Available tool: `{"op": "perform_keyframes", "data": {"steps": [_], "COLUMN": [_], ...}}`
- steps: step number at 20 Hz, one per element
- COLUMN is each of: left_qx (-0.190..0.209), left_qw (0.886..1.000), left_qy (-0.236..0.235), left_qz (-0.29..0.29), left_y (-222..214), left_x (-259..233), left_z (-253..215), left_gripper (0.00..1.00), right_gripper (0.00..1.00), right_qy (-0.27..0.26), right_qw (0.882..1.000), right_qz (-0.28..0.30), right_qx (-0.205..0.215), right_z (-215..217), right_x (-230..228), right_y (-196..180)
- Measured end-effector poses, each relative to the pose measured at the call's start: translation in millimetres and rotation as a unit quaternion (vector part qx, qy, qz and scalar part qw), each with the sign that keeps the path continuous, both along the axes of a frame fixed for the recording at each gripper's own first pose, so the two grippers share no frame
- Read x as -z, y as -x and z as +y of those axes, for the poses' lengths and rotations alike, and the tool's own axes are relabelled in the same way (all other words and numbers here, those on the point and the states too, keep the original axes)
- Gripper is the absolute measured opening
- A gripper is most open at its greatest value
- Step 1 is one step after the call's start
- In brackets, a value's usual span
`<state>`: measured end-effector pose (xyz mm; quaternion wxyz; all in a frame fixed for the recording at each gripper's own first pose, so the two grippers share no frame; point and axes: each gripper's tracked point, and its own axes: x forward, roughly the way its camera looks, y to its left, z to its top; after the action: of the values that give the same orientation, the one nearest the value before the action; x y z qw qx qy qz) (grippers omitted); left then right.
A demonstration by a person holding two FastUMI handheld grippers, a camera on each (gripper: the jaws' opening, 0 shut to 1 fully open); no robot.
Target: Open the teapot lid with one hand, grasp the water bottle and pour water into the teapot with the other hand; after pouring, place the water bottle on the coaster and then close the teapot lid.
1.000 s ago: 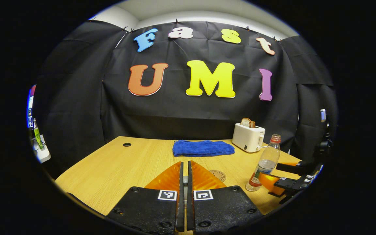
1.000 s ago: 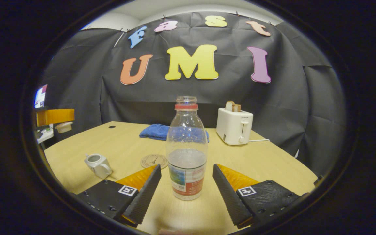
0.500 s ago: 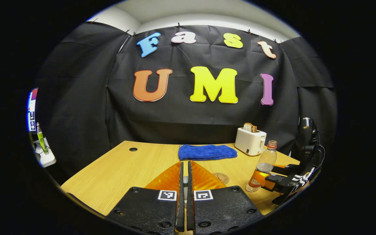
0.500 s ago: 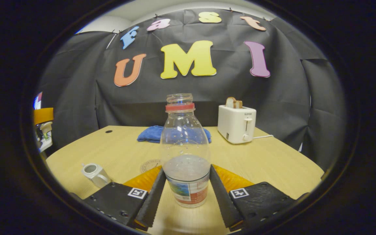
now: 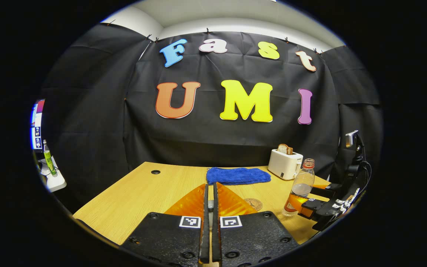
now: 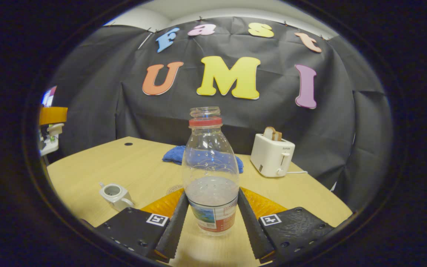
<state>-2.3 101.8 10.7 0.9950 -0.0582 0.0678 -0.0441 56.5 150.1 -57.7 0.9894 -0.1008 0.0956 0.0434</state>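
**Water bottle gripped, teapot uncovered**

Clear plastic water bottle with a red neck ring (image 6: 210, 174) stands upright, partly filled, and the right tool (image 6: 210, 218) presses both fingers against its labelled base. Small white teapot (image 6: 115, 194) sits open-topped on the light wooden surface (image 6: 124, 163), off to the bottle's left. Left tool (image 5: 209, 218) is nearly closed, something small and pale pinched between its fingers, the round coaster (image 5: 253, 203) just beyond.

Coaster (image 6: 174, 190) mostly hidden behind bottle (image 6: 210, 178); lid (image 5: 210, 204) barely visible between closed fingers.
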Motion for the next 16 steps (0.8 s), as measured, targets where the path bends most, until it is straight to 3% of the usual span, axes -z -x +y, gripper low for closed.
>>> {"op": "perform_keyframes", "data": {"steps": [5,9,12,16], "left_qx": [-0.011,-0.027,-0.030,-0.035], "left_qw": [1.000,1.000,1.000,0.999], "left_qy": [0.000,0.000,0.006,-0.001], "left_qz": [0.001,0.000,0.004,0.007], "left_y": [0,2,1,1], "left_x": [-1,-3,-1,-1], "left_z": [28,49,55,64], "left_gripper": [0.05,0.05,0.05,0.05], "right_gripper": [0.75,0.75,0.75,0.75], "right_qy": [0.112,0.175,0.259,0.365], "right_qw": [0.993,0.984,0.966,0.930], "right_qz": [-0.025,0.002,0.001,-0.015], "right_qx": [-0.006,-0.025,-0.023,-0.025], "right_z": [33,55,61,64], "right_x": [2,21,28,38], "right_y": [2,3,-3,-2]}}
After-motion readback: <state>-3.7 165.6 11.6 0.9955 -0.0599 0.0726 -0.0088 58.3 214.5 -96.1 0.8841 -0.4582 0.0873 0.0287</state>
